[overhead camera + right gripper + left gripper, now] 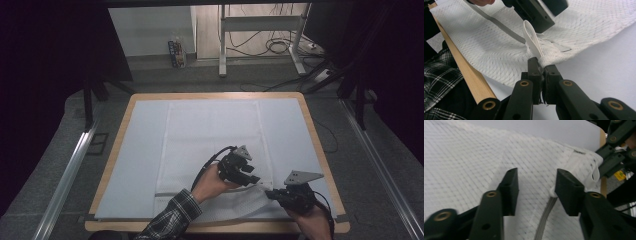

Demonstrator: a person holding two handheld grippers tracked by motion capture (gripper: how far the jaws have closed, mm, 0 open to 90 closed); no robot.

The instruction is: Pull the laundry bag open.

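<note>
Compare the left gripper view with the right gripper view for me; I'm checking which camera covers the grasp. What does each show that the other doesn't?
Left gripper view alone: the left gripper, jaws apart above the white mesh fabric bag, not pressing it.

Right gripper view alone: the right gripper shut on the bag's bunched edge, the table's light wooden edge, and a plaid sleeve.

Both: the mesh bag, its white loop tab, its grey zipper strip, and the pale table mat.
</note>
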